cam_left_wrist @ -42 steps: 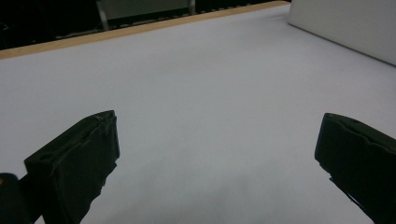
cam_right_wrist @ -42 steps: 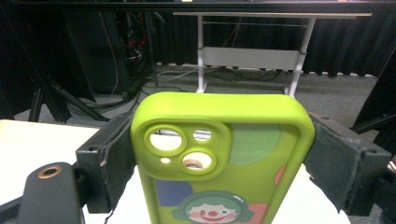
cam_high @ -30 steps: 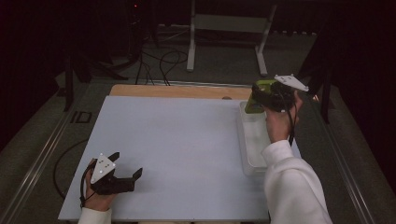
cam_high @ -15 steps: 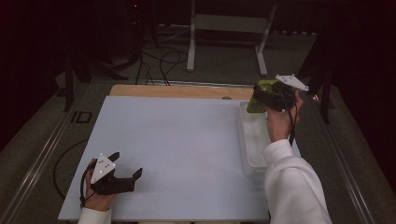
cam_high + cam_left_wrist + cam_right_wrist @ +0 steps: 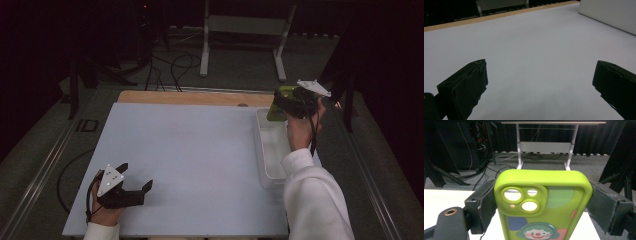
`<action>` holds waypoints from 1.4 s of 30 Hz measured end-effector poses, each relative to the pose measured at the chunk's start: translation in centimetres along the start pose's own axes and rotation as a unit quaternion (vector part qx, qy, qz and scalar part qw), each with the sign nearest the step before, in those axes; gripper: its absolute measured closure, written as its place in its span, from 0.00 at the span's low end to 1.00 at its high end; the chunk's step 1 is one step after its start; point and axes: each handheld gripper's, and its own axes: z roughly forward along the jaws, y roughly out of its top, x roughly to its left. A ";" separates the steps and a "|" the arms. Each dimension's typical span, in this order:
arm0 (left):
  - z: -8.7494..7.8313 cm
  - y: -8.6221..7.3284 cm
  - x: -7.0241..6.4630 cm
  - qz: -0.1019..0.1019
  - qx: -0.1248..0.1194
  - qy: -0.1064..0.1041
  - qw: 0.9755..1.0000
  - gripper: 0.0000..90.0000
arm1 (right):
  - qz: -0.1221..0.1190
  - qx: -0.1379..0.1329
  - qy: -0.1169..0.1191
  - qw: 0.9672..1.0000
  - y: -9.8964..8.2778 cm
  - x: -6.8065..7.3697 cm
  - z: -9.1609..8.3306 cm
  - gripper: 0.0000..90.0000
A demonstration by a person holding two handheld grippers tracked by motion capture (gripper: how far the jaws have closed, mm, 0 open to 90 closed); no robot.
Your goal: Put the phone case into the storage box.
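While the left gripper (image 5: 134,186) rests low on the near left part of the pale blue table (image 5: 190,150), its jaws stand wide apart with nothing between them; in the left gripper view the two black jaws frame only bare tabletop, with the wooden far edge (image 5: 499,16) of the table beyond and a white wall of the bin at the upper right. Over at the far right of the table, the right gripper (image 5: 282,102) is held up in the air by the person's right hand (image 5: 298,131), whose white sleeve (image 5: 315,200) comes in from the bottom of the high view. That gripper is clenched on a lime-green phone case (image 5: 541,205), its black pads pressing the case's two long sides. In the right gripper view the case stands upright between the jaws, its back facing the camera, showing the camera cutouts at the upper left and a cartoon clown face lower down. Seen from the high view, the case hangs above the far end of a clear plastic bin (image 5: 265,150) that sits along the table's right edge; the case is lifted free of the bin and not touching it. A white table frame (image 5: 544,146) stands on the grey floor beyond.
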 end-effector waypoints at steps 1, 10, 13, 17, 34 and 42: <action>0.0 0.0 0.0 0.000 0.000 0.000 1.000 0.00 | 0.000 0.000 -0.001 1.000 0.0 -0.1 0.1 0.17; 0.0 0.0 0.1 -0.001 -0.001 0.000 1.000 0.00 | -0.003 0.001 -0.006 1.000 0.0 0.2 0.6 0.17; 0.0 0.0 0.1 -0.001 -0.001 0.000 1.000 0.00 | -0.005 0.003 -0.006 1.000 0.1 0.2 0.7 0.17; 0.0 0.0 0.1 0.000 0.000 0.000 1.000 0.00 | -0.005 0.002 -0.011 1.000 0.2 0.0 0.6 0.17; -0.1 0.0 0.1 0.000 -0.002 0.000 1.000 0.00 | 0.001 0.004 -0.012 1.000 0.3 0.2 0.8 0.17; -0.2 0.0 0.2 -0.002 -0.003 0.002 1.000 0.00 | -0.004 0.013 -0.005 1.000 -0.1 1.2 1.6 0.17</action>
